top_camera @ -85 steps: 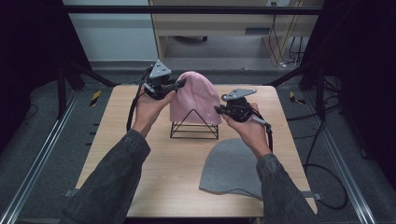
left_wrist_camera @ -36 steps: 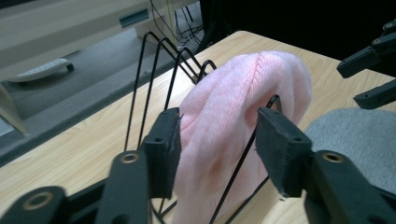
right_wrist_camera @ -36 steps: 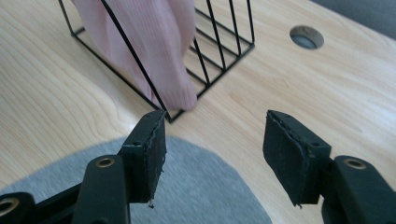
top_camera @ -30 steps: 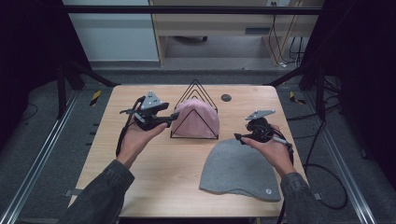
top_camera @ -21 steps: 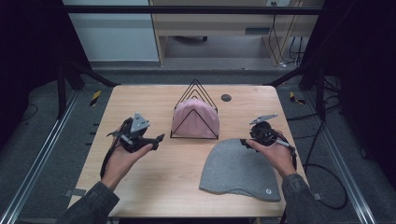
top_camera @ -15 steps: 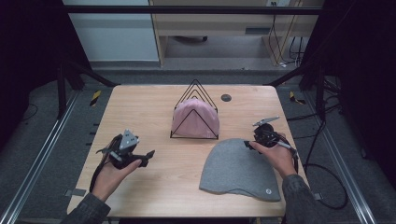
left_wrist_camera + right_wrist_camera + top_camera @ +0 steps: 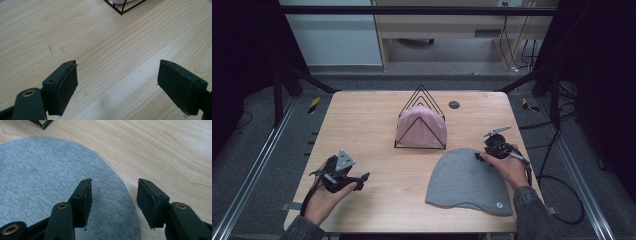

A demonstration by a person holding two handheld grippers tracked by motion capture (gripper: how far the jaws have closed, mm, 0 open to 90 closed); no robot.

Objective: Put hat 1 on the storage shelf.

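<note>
Behind wire rack [image 7: 420, 120], pink hat [image 7: 421, 129] part-hidden, grey hat [image 7: 466, 182] flat

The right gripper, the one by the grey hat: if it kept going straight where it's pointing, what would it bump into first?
Most likely the grey hat: the right gripper points down with open jaws astride its edge. How high it hangs is unclear.

The left gripper [image 7: 343, 174] is black and carries a grey three-cornered plate on top. Its two jaws are flat black blocks with small round screw holes, and a brass-coloured ring sits at one joint. A black cable trails from it. The right gripper [image 7: 493, 148] is also black, with a grey plate, rough-edged pads, brass-ringed pivots and a black cable. The person wears dark grey sleeves [image 7: 528, 210].
</note>
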